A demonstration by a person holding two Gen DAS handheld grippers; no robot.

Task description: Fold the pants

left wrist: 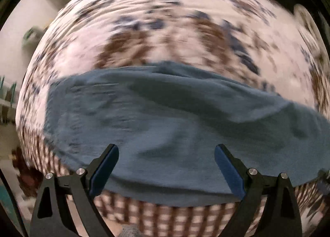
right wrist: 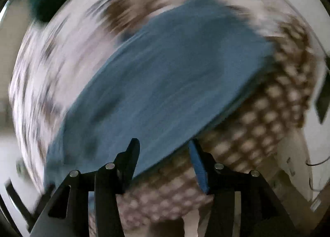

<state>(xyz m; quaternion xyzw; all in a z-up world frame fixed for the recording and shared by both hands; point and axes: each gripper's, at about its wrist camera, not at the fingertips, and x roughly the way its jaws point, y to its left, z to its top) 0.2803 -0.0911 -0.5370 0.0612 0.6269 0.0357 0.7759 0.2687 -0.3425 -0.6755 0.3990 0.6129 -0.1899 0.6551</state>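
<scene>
Pants [left wrist: 165, 117] plain dusty blue; bedspread [left wrist: 165, 20] white with brown and navy blotches, its border [left wrist: 165, 214] brown-and-white checked; fingers [left wrist: 229, 169] black, blue-padded.

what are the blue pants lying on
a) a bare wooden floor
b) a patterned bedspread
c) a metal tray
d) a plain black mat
b: in both wrist views the blue pants lie spread on a pale bedspread with brown and dark blue blotches and a checked border; both pairs of tongs stand open above it, holding nothing.
</scene>
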